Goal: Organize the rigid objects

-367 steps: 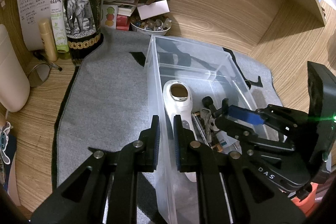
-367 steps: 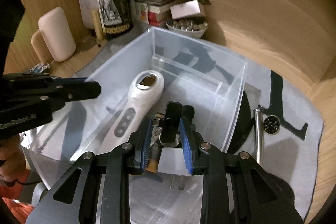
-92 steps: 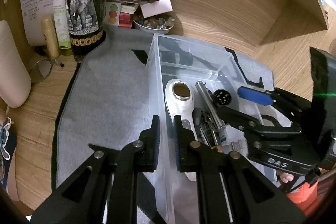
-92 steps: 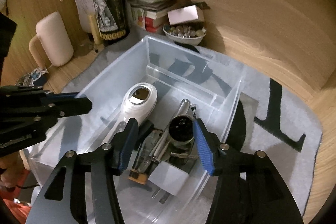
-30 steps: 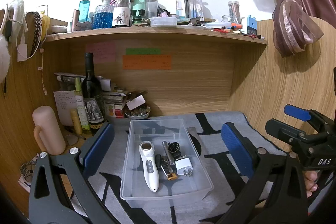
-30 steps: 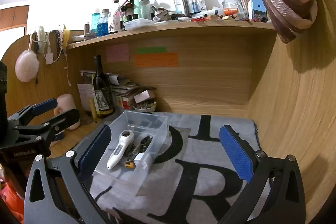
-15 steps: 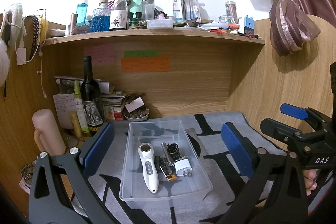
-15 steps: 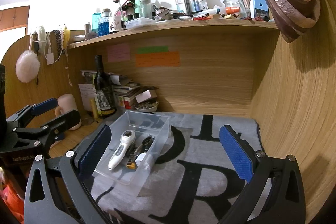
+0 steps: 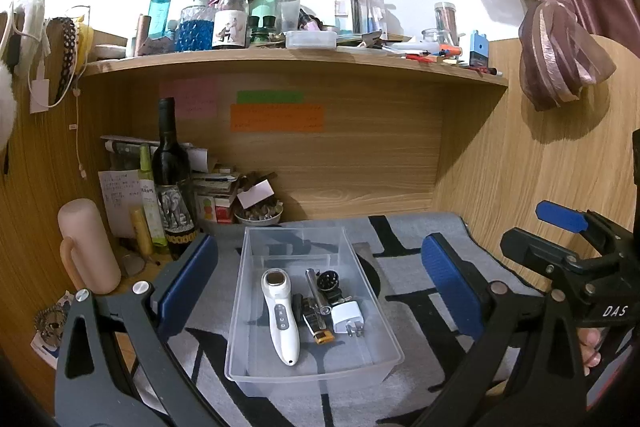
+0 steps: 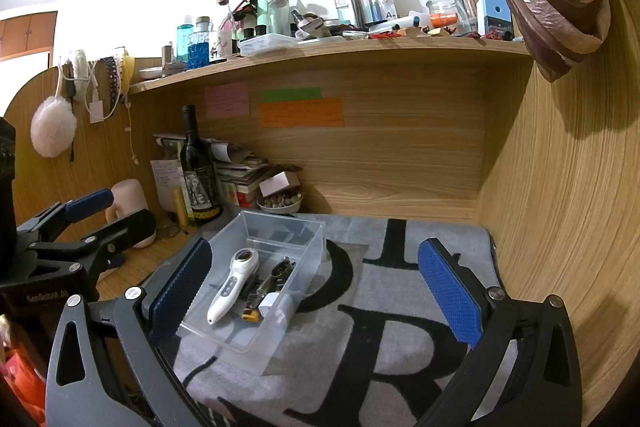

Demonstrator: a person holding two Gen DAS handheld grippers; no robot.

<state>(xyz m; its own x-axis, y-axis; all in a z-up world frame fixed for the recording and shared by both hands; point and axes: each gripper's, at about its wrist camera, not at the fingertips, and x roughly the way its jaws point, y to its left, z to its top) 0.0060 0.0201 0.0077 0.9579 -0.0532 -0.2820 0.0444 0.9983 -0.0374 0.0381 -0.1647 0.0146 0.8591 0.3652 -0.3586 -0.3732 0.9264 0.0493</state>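
Whereas three seconds ago both tongs sat low at the clear bin (image 9: pixel 316 311), the left tongs (image 9: pixel 318 283) pinched on its left wall and the right tongs (image 10: pixel 312 287) spread just over the contents, both are now pulled back and raised, so the whole wooden alcove shows. Half a second ago the views were almost the same as now.

In the left wrist view, the blue pads (image 9: pixel 188 277) of the left tongs stand wide apart at 9 and 3 o'clock of the bin, holding nothing and touching nothing. The right tongs, seen at 3 o'clock in that view, are likewise spread and empty.

The bin rests on the grey lettered mat (image 9: pixel 416 267) on the counter. Inside it, from left to right, lie a white handheld device (image 9: pixel 280 311), a silver flashlight (image 9: pixel 316 291) with small dark items, and a white plug adapter (image 9: pixel 348 317). At 10 o'clock of the bin stands a dark wine bottle (image 9: pixel 170 183), beside a small bowl (image 9: pixel 258 217) at 12 o'clock.
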